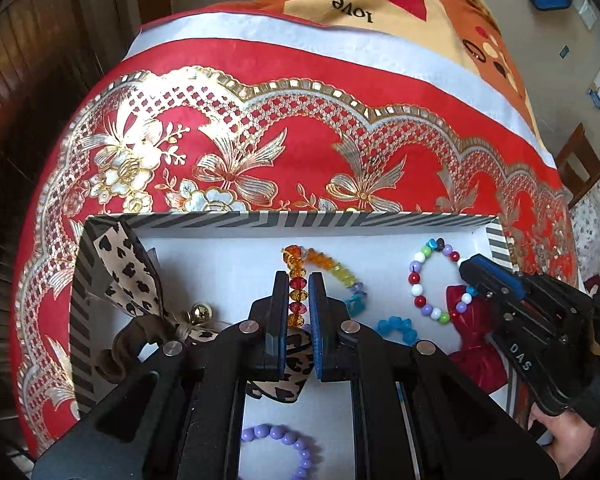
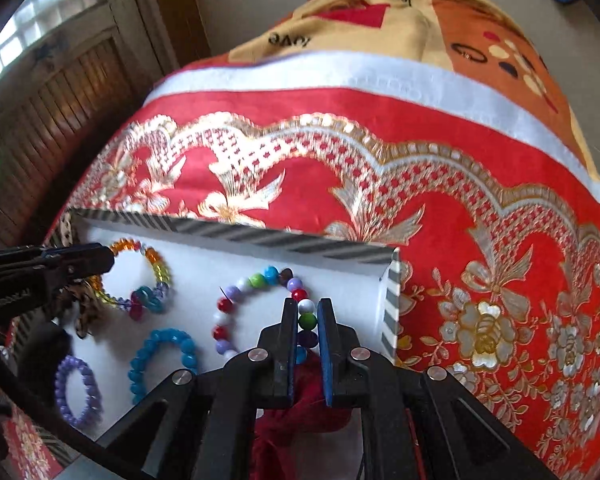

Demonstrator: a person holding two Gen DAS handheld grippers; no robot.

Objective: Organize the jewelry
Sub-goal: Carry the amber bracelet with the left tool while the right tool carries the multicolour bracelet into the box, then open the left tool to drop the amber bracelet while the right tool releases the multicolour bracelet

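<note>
Both grippers reach into the box [image 1: 260, 218]: left gripper [image 1: 299, 280] pinches a bracelet [image 1: 296, 284], right gripper [image 2: 308, 306] pinches a bead bracelet [image 2: 260, 304].

Both grippers at bracelets inside the striped box

The left gripper [image 1: 298, 294] is closed on the faceted rainbow bracelet [image 1: 320, 276] over the white floor of the striped box [image 1: 260, 220]. Toward the box's right wall, the right gripper [image 1: 470, 276] meets the multicolor bead bracelet [image 1: 420, 280], its jaw state hidden. A leopard-print bow [image 1: 128, 272] fills the box's left corner; a purple bracelet [image 1: 284, 446] lies at its near edge
</note>
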